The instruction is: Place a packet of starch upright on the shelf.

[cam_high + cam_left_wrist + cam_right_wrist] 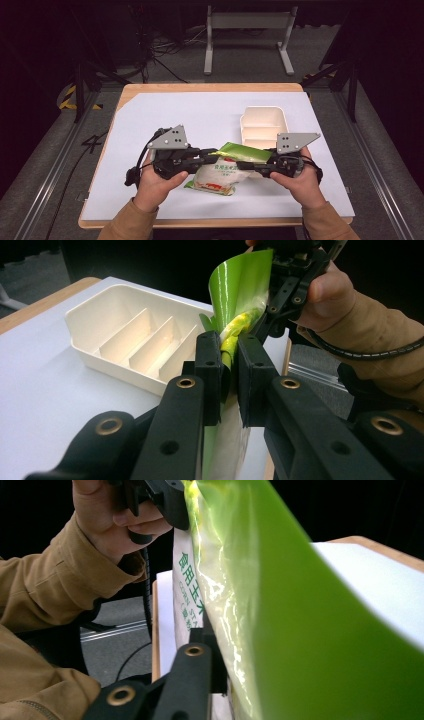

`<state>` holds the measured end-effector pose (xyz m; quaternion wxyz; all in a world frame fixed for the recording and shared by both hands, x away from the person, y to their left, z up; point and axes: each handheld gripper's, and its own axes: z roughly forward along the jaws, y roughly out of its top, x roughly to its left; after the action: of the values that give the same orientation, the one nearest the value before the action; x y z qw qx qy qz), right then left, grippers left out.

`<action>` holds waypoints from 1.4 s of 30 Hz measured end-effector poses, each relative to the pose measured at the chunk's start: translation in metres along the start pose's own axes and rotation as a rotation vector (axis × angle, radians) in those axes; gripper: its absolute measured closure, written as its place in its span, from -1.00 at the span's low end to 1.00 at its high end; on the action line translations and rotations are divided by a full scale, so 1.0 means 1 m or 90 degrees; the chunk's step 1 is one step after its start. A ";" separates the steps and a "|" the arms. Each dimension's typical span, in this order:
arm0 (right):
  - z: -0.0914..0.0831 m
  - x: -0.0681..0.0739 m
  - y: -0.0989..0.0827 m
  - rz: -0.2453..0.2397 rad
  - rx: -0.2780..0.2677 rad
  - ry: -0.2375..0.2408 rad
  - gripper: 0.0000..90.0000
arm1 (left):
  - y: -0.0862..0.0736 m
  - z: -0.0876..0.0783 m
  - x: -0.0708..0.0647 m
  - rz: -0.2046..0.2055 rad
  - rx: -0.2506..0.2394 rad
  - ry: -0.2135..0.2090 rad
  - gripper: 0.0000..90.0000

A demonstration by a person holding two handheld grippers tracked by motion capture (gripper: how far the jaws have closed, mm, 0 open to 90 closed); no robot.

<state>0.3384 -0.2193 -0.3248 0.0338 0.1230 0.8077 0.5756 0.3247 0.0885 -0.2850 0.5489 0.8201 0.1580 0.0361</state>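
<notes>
A bag (218,177) with a white body, green print and a glossy green top hangs over the white sheet near the table's front edge. My left gripper (216,156) is shut on the left part of its top edge. In the left gripper view the two black pads (209,355) pinch the green and yellow fold of the bag (240,285). My right gripper (241,164) comes in from the right and is shut on the same top edge. In the right gripper view the green film (300,630) lies against the one jaw that shows and hides the other.
A white tray (264,111) with dividers stands just behind the bag, right of centre; its compartments (130,340) look empty. The white sheet (170,115) covers the wooden table. On the floor beyond the table is a metal frame (247,22).
</notes>
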 end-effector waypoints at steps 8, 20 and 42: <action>-0.006 0.006 0.014 -0.004 0.010 -0.017 0.91 | 0.000 -0.005 0.002 -0.001 -0.014 0.005 0.76; -0.015 0.008 0.045 -0.037 0.017 -0.037 0.92 | 0.000 -0.022 0.009 -0.006 -0.051 0.031 0.35; -0.053 -0.013 0.087 -0.090 0.011 -0.096 0.92 | -0.005 -0.058 0.028 -0.043 -0.107 0.101 0.11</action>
<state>0.3539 -0.2448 -0.2266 0.1343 0.1089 0.8146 0.5537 0.3370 0.1505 -0.2704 0.6023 0.7600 0.2249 0.0957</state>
